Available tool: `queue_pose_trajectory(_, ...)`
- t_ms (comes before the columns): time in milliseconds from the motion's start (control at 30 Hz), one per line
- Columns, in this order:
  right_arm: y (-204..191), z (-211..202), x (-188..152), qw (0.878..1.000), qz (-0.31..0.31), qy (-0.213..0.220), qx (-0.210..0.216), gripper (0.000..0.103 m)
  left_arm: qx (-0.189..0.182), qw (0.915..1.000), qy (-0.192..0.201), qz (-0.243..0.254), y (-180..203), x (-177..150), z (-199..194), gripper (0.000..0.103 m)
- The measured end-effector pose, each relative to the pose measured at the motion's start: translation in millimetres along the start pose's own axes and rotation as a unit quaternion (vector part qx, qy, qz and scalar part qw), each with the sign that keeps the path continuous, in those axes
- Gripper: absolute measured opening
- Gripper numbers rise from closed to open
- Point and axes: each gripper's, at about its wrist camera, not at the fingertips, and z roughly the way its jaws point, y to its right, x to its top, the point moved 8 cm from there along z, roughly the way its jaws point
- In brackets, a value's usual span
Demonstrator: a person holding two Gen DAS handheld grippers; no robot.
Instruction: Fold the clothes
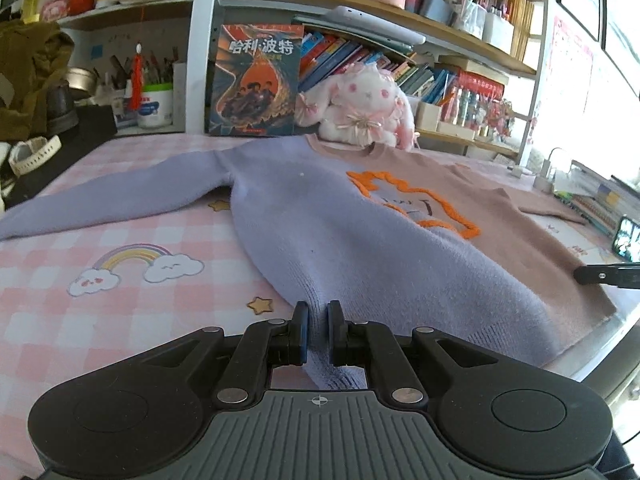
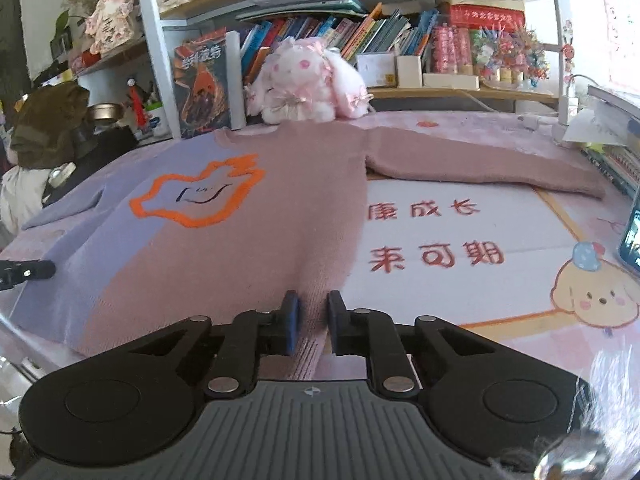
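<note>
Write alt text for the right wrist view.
The right gripper pinches the bottom hem of a sweater, half pink and half lilac, spread flat on a patterned tabletop. A plush bunny sits behind its collar, below crowded bookshelves.

A desk covered by a pink checked mat (image 1: pixel 132 216) with a rainbow and clouds (image 1: pixel 136 266) printed at 9 o'clock fills the lower room. Behind it, at 12 o'clock, white-framed wooden shelves (image 1: pixel 400 8) hold rows of books, pen pots and boxes. A plush rabbit (image 1: pixel 360 108) sits beside an upright book (image 1: pixel 256 80). At 3 o'clock, bright daylight (image 1: pixel 580 92) washes the wall. An olive garment (image 1: pixel 32 76) hangs at 10 o'clock.
</note>
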Motion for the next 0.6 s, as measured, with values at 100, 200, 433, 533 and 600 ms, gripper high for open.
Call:
queue_pose_trajectory(100, 14, 8, 6, 1.0, -0.001, 0.011, -0.024, 0.013, -0.015, 0.9999, 0.0, 0.0, 11, 1, 7, 0.008)
queue_pose_trajectory(200, 28, 18, 14, 0.999, 0.0, 0.018, -0.047, 0.013, -0.028, 0.9995, -0.001, 0.011, 23, 4, 16, 0.008)
queue_pose_trajectory(433, 52, 40, 32, 0.994, -0.026, 0.017, -0.102, 0.013, -0.04, 0.9989, -0.002, 0.026, 40, 13, 32, 0.008)
queue_pose_trajectory(533, 43, 33, 28, 0.995, -0.033, 0.012, -0.092, 0.013, -0.026, 0.9995, 0.004, 0.016, 31, 14, 27, 0.008)
queue_pose_trajectory(600, 37, 27, 22, 0.996, -0.034, 0.013, -0.082, 0.013, -0.026, 0.9996, 0.009, -0.001, 23, 15, 22, 0.008)
